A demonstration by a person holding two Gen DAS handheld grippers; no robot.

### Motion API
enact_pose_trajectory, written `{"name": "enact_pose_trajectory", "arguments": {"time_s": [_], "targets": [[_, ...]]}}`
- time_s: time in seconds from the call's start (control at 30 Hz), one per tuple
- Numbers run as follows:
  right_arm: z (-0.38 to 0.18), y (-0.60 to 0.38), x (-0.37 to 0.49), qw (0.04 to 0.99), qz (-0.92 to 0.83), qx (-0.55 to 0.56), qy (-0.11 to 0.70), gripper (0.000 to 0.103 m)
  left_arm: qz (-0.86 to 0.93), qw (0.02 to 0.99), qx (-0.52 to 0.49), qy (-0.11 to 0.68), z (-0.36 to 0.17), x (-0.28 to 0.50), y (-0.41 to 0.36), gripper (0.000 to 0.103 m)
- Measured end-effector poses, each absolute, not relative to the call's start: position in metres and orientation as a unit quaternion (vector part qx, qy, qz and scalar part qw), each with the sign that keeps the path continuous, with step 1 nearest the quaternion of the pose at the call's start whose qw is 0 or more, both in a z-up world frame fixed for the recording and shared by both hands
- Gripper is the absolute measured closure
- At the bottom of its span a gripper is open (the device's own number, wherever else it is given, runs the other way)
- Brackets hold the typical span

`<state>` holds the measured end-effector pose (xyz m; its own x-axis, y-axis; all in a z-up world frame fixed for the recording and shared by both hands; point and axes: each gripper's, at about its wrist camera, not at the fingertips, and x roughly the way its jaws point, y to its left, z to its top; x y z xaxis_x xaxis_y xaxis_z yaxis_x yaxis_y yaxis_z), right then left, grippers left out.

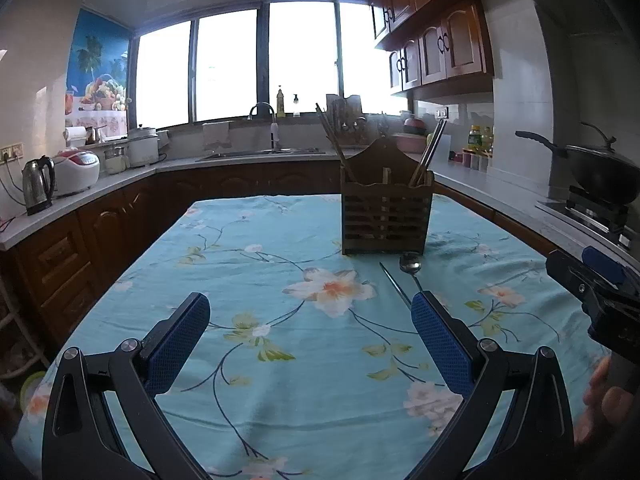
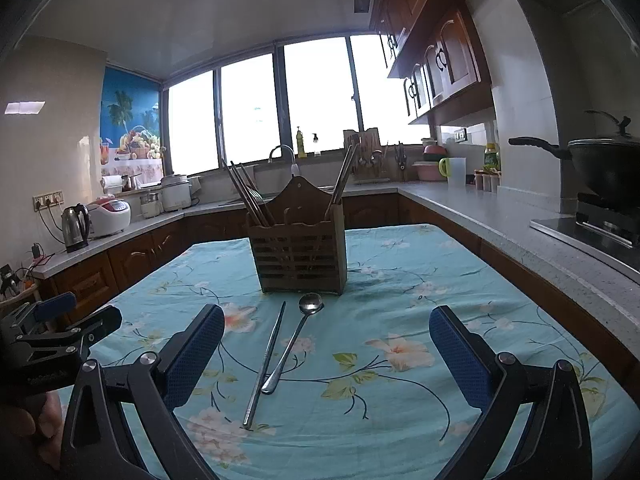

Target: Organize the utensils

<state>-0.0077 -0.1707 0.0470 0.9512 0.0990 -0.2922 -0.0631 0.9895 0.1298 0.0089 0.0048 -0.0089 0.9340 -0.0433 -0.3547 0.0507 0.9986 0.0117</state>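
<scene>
Two claws are up over the flowered tablecloth (image 2: 400, 280), and neither has hold of anything. Starting at my left: the left gripper (image 1: 310, 314) hangs with its blue pads spread wide, only cloth showing between them. From its camera the loose utensils lie ahead and toward its right finger, whose tip hides part of them. The right wrist view shows them better. A metal chopstick (image 2: 266, 364) lies on the cloth just ahead of my right gripper (image 2: 326, 330), nearer its left finger than its right, pointing away toward the holder. Just right of it lies the spoon (image 2: 294, 344), bowl at the far end and close to the holder's base, its handle angled back so that it meets or nearly meets the chopstick; I cannot tell whether they touch. The right gripper's fingers also stand wide apart, above both pieces and clear of them. Beyond the spoon stands the wooden slatted utensil holder (image 2: 300, 256), upright, with dark chopsticks (image 2: 248, 194) leaning out at its left side and metal ones (image 2: 344, 178) at its right.
</scene>
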Motion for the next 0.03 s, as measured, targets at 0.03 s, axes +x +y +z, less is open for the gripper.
{"name": "enact_pose_trajectory", "arguments": {"time_s": [0.03], "targets": [[0.0467,-0.1707,-0.0073,0.986,0.04,0.059,0.152,0.0,-0.025,0.983,0.011,0.182,-0.009,0.0096,0.0042,0.0]]}}
